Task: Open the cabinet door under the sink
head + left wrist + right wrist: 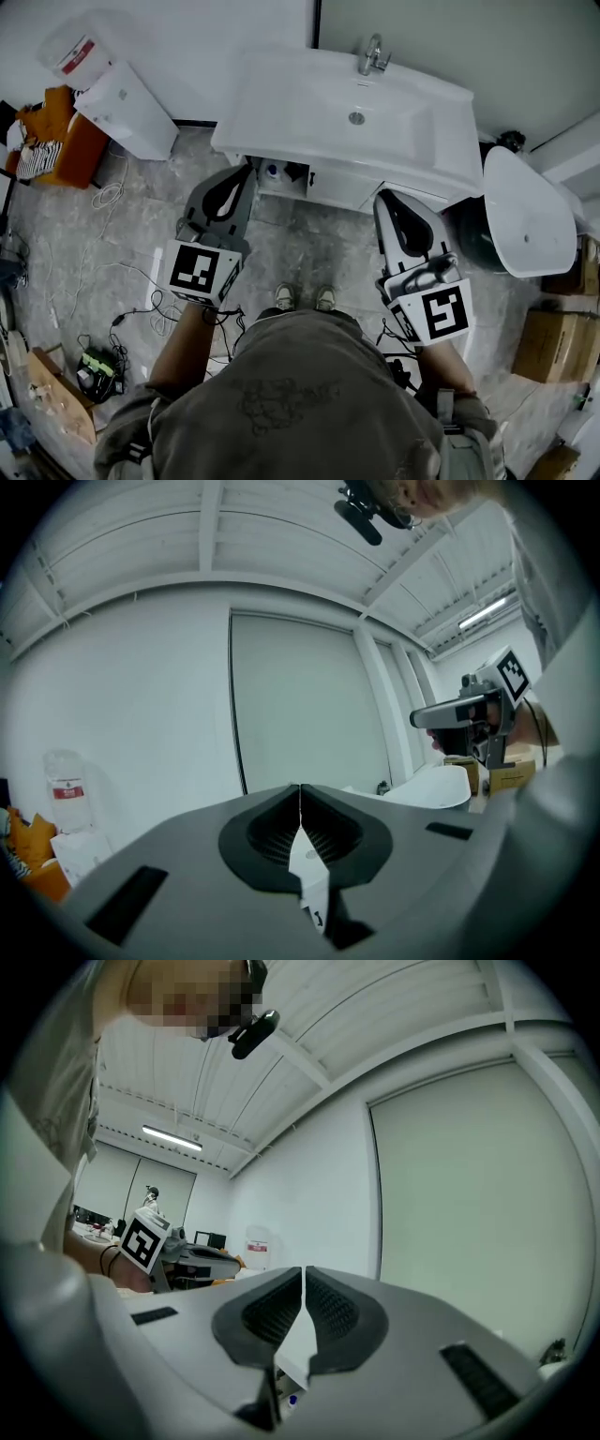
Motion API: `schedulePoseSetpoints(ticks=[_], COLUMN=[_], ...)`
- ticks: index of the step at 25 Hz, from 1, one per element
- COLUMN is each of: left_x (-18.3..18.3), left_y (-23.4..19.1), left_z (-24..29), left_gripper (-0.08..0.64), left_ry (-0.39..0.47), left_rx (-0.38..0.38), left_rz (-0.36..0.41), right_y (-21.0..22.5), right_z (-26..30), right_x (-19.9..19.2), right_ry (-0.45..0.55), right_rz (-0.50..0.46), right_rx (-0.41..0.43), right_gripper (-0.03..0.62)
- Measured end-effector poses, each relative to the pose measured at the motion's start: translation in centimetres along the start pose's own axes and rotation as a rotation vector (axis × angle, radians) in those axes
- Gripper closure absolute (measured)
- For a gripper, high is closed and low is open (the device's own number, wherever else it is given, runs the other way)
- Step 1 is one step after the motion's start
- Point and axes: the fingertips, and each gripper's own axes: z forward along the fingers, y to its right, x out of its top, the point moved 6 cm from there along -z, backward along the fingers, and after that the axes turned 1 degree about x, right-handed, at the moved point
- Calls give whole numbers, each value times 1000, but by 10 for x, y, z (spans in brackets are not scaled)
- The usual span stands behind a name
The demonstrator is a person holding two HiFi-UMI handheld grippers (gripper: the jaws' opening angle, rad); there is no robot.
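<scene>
Held out level in front of the person, the left gripper [242,178] has its jaws pressed together along a thin seam, empty. The right gripper [386,202] beside it has its jaws together too, gripping nothing. Each carries a cube with a black-and-white square pattern, with no lettering on it. Both tips reach toward the cabinet [342,186] under the sink [281,103], which stands against the wall at the far edge of the floor. They are close to its front but not touching it. At the cabinet's left end a dark opening [284,174] shows something small and blue inside; the door itself cannot be made out. A faucet [372,54] sits at the sink's back edge. The only label in sight is a red-and-white one on a clear jug [73,52] in the far left corner, and its print is too small to read. A white bin [127,111] leans just beside the jug, near the sink's left edge. On the other side a toilet [525,211] crowds the sink's right corner, with a dark bucket [473,234] wedged between them. Bare grey floor [309,248] lies between the person's shoes [305,298] and the cabinet front. Loose cables [122,281] trail over the floor to the left, and a cardboard box [553,345] stands along its right edge.
</scene>
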Motion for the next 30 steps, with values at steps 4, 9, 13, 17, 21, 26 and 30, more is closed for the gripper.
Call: schedulePoseSetpoints(ticks=[4, 9, 13, 17, 21, 26, 30], left_x=[8, 3, -10, -18, -18, -17, -16], left_y=[15, 27, 33, 34, 29, 28, 28], left_z=[-16, -31, -39, -48, -56, -57, -59], left_gripper=[540, 540, 540, 540, 540, 540, 540], left_ry=[14, 59, 32, 10, 9, 8, 5], left_rx=[6, -4, -9, -2, 9, 17, 14], left_rz=[18, 33, 15, 2, -12, -5, -3], right_y=[-5, -16, -22, -29, -36, -37, -38], right_z=[-21, -37, -40, -36, -32, -31, -30], right_x=[-7, -16, -22, -24, -26, -24, -23], right_ry=[-32, -44, -56, -65, -73, -74, -70], right_rz=[-9, 33, 48, 43, 69, 65, 67], right_rx=[-4, -16, -6, 30, 56, 69, 70], right_gripper=[560, 560, 560, 560, 560, 560, 560])
